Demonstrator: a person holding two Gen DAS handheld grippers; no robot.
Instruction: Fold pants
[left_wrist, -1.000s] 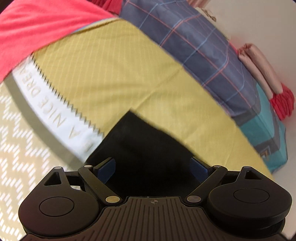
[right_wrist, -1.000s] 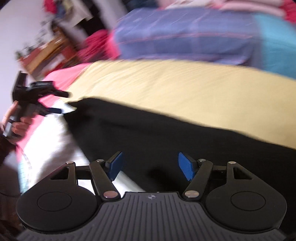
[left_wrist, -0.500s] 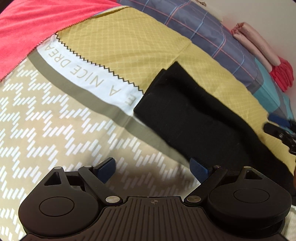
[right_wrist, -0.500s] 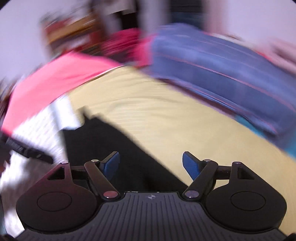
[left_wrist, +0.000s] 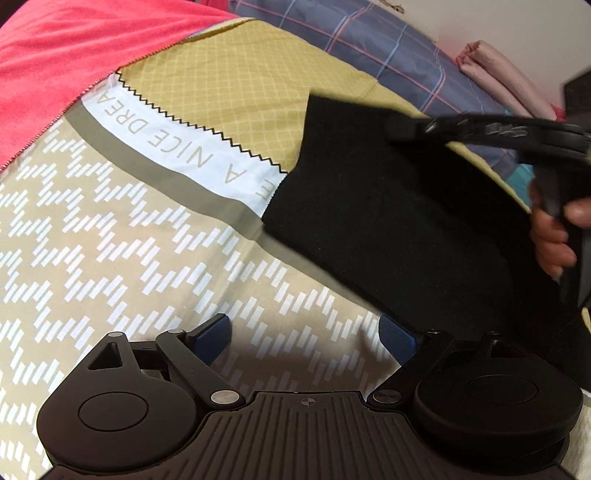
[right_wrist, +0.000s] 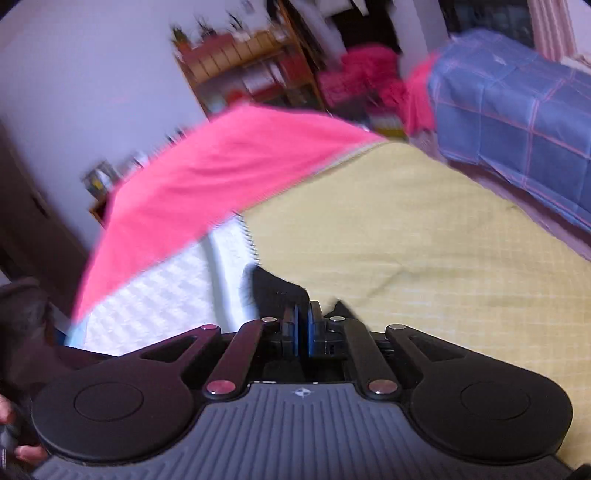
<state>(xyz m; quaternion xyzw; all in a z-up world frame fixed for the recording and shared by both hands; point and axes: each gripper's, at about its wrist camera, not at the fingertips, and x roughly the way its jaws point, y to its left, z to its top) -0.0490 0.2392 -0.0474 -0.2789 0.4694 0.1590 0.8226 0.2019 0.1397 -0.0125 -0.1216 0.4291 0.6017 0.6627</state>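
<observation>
The black pants (left_wrist: 388, 206) lie on the yellow bedspread (left_wrist: 236, 74), stretching from centre to lower right in the left wrist view. My left gripper (left_wrist: 304, 336) is open and empty over the patterned sheet, short of the pants' near edge. My right gripper (right_wrist: 303, 325) is shut on a corner of the black pants (right_wrist: 273, 291). It also shows in the left wrist view (left_wrist: 402, 127) at the pants' far corner, held by a hand (left_wrist: 550, 236).
A pink blanket (left_wrist: 66, 48) covers the far left of the bed. A blue checked cover (left_wrist: 369, 40) and folded pink cloths (left_wrist: 495, 74) lie at the back right. A wooden shelf (right_wrist: 243, 70) stands against the wall beyond the bed.
My right gripper has closed on the far corner of the pants. My left gripper has let the pants go and pulled back over the patterned sheet, still open.
</observation>
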